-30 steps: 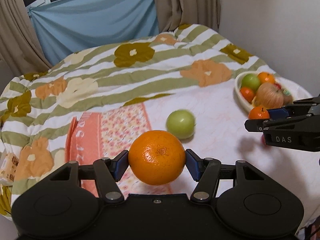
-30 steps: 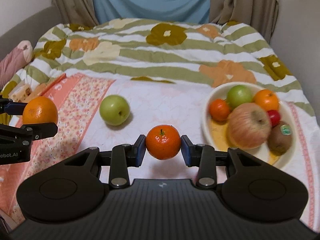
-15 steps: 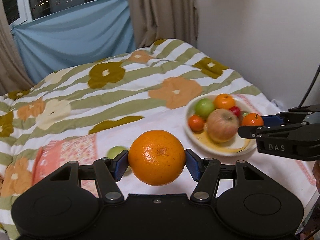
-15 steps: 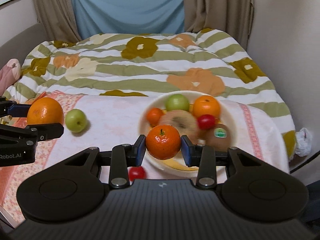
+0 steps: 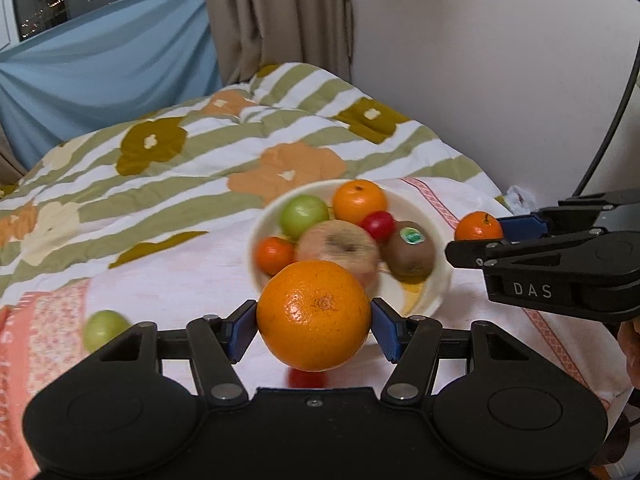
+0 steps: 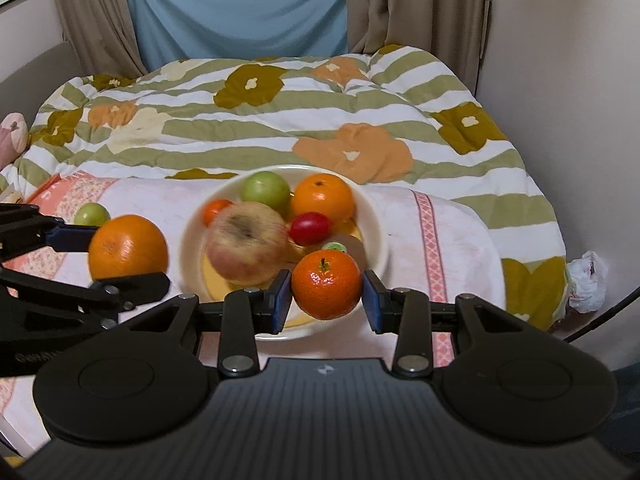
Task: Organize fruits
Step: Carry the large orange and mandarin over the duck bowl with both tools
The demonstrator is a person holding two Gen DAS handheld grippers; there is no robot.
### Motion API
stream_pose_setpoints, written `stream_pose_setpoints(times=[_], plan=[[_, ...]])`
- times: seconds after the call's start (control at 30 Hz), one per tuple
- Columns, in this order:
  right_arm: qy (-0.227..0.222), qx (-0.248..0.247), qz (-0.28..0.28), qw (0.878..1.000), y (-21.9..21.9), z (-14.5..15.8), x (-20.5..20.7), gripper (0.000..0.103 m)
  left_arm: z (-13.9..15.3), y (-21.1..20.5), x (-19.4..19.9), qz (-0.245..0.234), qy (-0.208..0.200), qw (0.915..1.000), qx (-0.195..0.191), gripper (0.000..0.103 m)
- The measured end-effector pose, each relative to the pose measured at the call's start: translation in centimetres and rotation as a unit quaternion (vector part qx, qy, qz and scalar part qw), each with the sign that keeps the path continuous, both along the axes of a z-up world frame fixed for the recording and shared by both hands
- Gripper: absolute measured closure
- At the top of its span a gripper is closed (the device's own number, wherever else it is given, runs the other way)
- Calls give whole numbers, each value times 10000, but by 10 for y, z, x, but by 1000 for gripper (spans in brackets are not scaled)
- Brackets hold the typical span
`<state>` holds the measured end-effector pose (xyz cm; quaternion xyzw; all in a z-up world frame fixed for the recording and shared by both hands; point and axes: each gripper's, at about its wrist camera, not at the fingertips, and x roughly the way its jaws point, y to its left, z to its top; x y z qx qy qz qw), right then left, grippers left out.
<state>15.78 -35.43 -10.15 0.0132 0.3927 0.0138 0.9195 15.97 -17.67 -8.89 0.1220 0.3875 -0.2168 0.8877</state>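
My left gripper (image 5: 314,322) is shut on a large orange (image 5: 314,314), carried just in front of the white fruit bowl (image 5: 262,220). My right gripper (image 6: 326,294) is shut on a small mandarin (image 6: 326,284), which hangs over the near rim of the bowl (image 6: 376,216). In the bowl lie an apple (image 6: 246,246), a green apple (image 6: 265,192), an orange (image 6: 322,198), a small red fruit (image 6: 310,228), a kiwi (image 5: 410,252) and a small tangerine (image 5: 274,254). The left gripper with its orange (image 6: 127,246) shows at the left of the right wrist view.
A loose green apple (image 5: 105,328) lies on the pink cloth left of the bowl, and a red fruit (image 5: 306,378) shows under the held orange. The bed carries a striped flowered quilt (image 6: 256,120). A wall (image 5: 500,60) stands close on the right, with a crumpled white bag (image 6: 586,280) at the bed's corner.
Both grippers have swept to the right across the bed with their fruit still held. The bowl now sits in the middle of both views, and the loose green apple has fallen behind to the left.
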Motion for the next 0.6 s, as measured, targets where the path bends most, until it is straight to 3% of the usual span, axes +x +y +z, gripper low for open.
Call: stream_pose_setpoints(times=[0.27, 0.6], plan=[[70, -21, 136, 9999, -32, -16, 7, 51, -19, -43, 5, -76, 106, 9999, 58, 38], [82, -9, 312, 9995, -46, -25, 15, 51, -35, -75, 8, -116, -88, 9990, 412, 37]])
